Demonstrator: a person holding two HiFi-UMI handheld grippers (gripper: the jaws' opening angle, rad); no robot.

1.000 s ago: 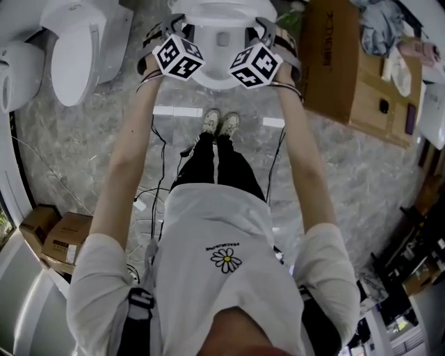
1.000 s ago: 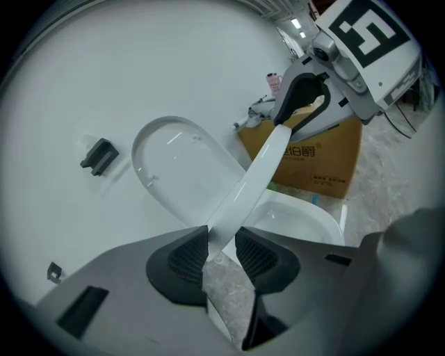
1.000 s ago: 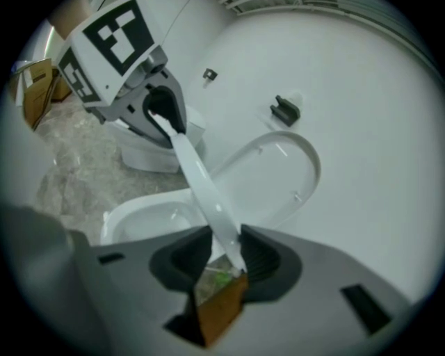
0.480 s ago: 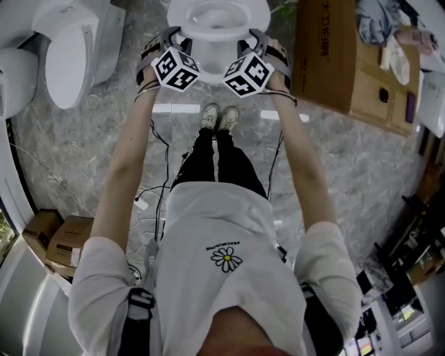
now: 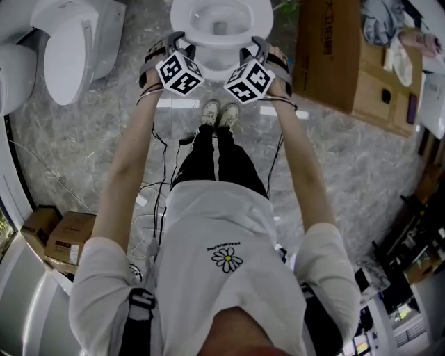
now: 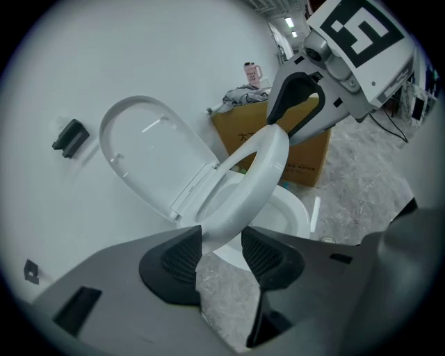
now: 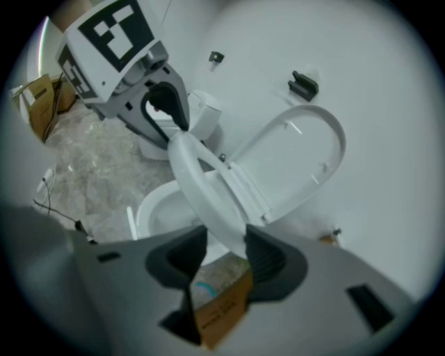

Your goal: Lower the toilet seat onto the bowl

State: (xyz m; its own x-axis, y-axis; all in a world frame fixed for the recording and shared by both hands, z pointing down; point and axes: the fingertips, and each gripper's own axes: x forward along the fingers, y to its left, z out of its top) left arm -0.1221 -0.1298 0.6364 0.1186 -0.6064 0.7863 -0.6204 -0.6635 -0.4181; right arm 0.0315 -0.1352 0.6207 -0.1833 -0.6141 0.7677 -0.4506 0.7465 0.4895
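Observation:
The white toilet seat (image 6: 261, 174) hangs half lowered, tilted between the raised lid (image 6: 146, 149) and the bowl (image 6: 288, 215). My left gripper (image 6: 221, 243) has the seat's left rim between its jaws, which are opening; the rim lies against one pad with a gap on the other side. My right gripper (image 7: 226, 247) has the seat (image 7: 201, 188) at the opposite rim, its jaws opening too and the grip loose. In the head view both grippers, left (image 5: 170, 43) and right (image 5: 259, 47), flank the bowl (image 5: 221, 21).
A second toilet (image 5: 69, 49) stands at the left. A large cardboard box (image 5: 334, 55) with clothes on it sits right of the bowl. Small boxes (image 5: 55, 236) lie at the lower left, and cables (image 5: 156, 181) trail over the marble floor by the person's feet.
The seat has tipped down from nearly upright with both grippers on it. The bowl's opening now shows between the grippers in the head view.

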